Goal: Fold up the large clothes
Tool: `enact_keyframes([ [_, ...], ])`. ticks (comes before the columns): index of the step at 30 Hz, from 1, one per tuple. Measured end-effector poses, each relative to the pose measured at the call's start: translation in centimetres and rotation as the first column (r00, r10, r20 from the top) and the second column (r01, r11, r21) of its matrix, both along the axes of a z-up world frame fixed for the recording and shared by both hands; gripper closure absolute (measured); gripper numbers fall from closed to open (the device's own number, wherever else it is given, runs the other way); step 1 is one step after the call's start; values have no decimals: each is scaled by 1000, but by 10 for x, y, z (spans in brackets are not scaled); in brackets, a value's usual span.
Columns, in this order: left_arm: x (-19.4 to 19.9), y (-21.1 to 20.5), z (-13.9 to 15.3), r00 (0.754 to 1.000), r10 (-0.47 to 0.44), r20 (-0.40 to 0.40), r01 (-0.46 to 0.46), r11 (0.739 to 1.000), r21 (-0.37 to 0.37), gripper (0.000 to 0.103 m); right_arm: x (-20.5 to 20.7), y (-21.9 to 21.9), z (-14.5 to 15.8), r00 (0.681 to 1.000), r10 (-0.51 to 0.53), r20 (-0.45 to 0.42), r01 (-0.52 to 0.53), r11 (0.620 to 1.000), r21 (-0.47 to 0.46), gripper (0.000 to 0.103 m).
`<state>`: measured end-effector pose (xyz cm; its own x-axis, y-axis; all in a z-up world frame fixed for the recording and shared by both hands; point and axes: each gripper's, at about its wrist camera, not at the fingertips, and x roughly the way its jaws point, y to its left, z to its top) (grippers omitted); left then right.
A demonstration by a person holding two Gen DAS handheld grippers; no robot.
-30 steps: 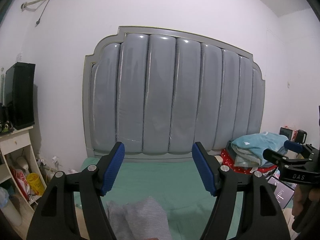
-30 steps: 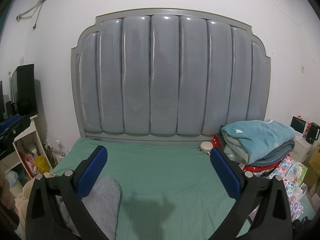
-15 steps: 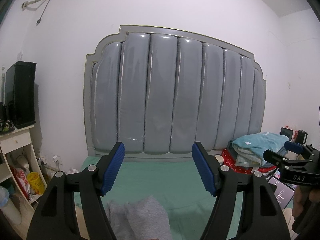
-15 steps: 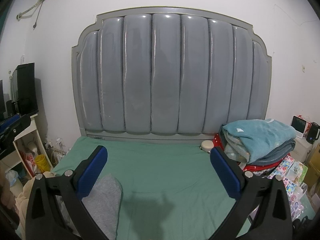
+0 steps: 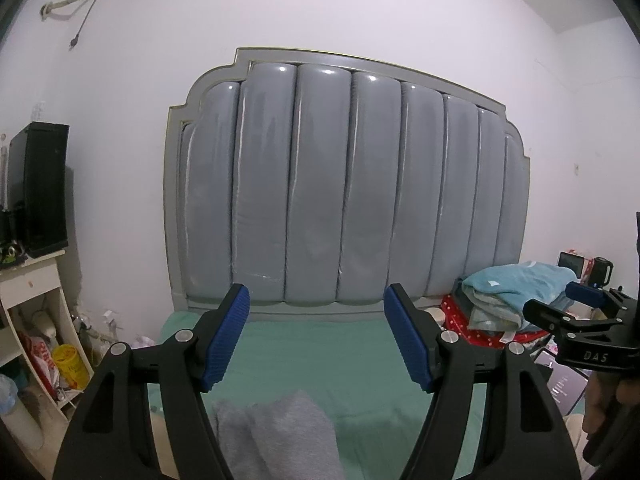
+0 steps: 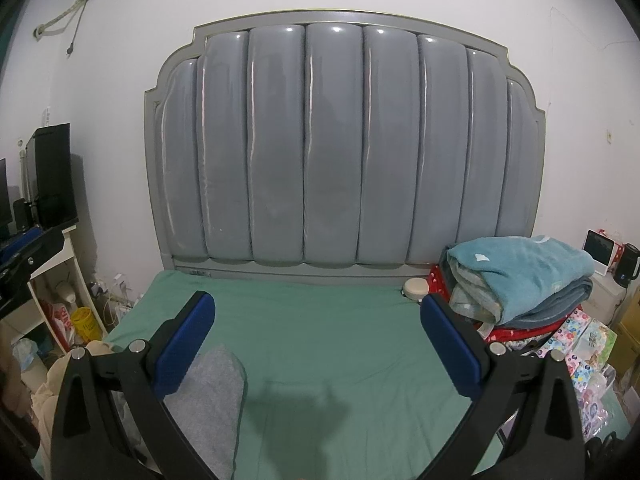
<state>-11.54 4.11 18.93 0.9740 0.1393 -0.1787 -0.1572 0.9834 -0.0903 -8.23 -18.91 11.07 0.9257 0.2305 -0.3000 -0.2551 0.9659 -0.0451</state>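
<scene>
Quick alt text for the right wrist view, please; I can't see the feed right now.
The right gripper is open and empty above a green bed sheet, with a grey garment lying by its left finger. Behind stands a padded grey headboard; folded blankets are stacked at the right.

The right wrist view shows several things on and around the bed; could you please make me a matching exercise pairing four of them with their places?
Things:
1. grey garment
2. teal blanket
3. yellow container
4. round cream object

Places:
A. on top of the pile at the bed's right side
B. on the floor left of the bed
C. at the foot of the headboard
D. near left part of the green sheet

Pairs: 1-D, 2-A, 3-B, 4-C
</scene>
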Motion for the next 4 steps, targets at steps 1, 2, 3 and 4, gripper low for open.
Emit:
enact_keyframes([
  [1,-1,0,0,1000,-2,1,2,1000,0,30,0,0,0,1000,-1,-1,1,1000,1,1],
  [2,-1,-1,0,1000,-6,3,6,1000,0,30,0,0,-1,1000,0,-2,0,1000,1,1],
  [3,-1,0,0,1000,-18,3,18,1000,-1,30,1,1,-1,1000,1,-4,-1,1000,0,1],
  [4,0,0,0,999,-35,1,35,999,-7,30,1,1,-1,1000,-2,-5,2,1000,0,1],
])
